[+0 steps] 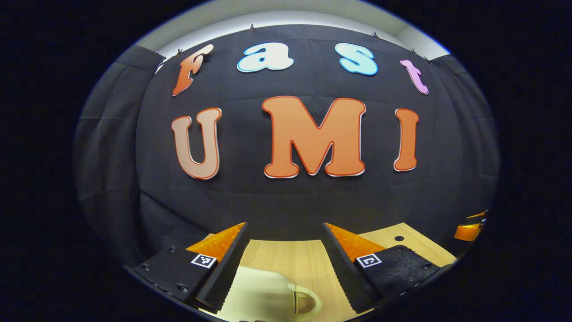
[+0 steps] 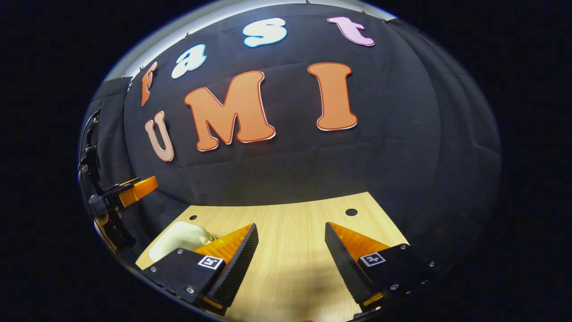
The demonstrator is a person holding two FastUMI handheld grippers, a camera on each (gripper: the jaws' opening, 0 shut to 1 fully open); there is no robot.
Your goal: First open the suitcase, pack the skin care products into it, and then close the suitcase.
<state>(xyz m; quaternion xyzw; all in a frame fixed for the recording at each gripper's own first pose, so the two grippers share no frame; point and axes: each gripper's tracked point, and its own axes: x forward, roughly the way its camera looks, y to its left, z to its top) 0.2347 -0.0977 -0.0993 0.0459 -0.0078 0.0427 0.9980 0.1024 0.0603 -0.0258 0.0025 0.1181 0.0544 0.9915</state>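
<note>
Tongs on both sides stand spread apart with nothing between their fingers. The left tongs [image 1: 286,250] hover over the wooden bench [image 1: 286,259], and just below them lies a cream-coloured thing with a looped handle [image 1: 268,295] (possibly the suitcase's handle end or one of the skin care products; too little of it shows to tell). In the right gripper view the right tongs [image 2: 290,250] hang above bare bench, and the same cream thing lies at the lower left, partly behind the left finger of those tongs, with the left tongs farther off at the left edge.

Whether the case is open or closed, packed or not, cannot be settled from these pictures, so the stage could be early or late. For whichever grasp is due, my judgement is that the tongs should be tilted down until the cream thing sits centred between the 2 fingers, then closed on a firm part, not the thin loop alone, which could twist.
</note>
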